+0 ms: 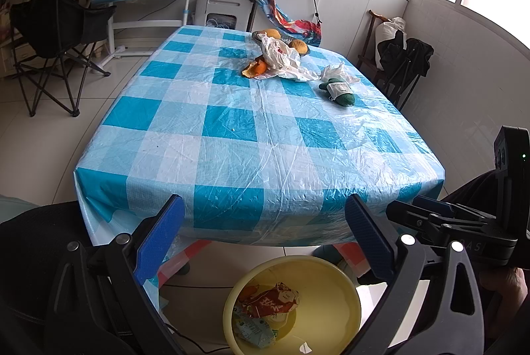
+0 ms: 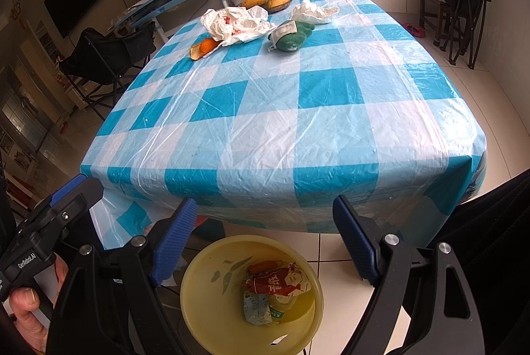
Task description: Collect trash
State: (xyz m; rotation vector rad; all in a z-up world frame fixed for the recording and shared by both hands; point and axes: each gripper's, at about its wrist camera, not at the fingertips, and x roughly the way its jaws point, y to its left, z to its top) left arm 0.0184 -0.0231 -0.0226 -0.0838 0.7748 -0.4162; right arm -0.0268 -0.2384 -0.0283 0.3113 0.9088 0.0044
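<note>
— Where do we see the trash?
— Crumpled red wrapper (image 2: 276,283) in the yellow bin (image 2: 198,315) below our jaws; orange peel (image 1: 254,69) far ahead on the counter (image 1: 232,156).
— Our jaws?
— Left gripper (image 1: 265,239) and right gripper (image 2: 265,242) both released, holding nothing.

My left wrist camera sits off the table's (image 1: 232,136) near edge, looking forward and down along it; my right wrist camera looks likewise from further right. Both share the whole checked tabletop, the yellow bin (image 1: 291,305) (image 2: 251,292) on the floor just below, and the far room.
</note>
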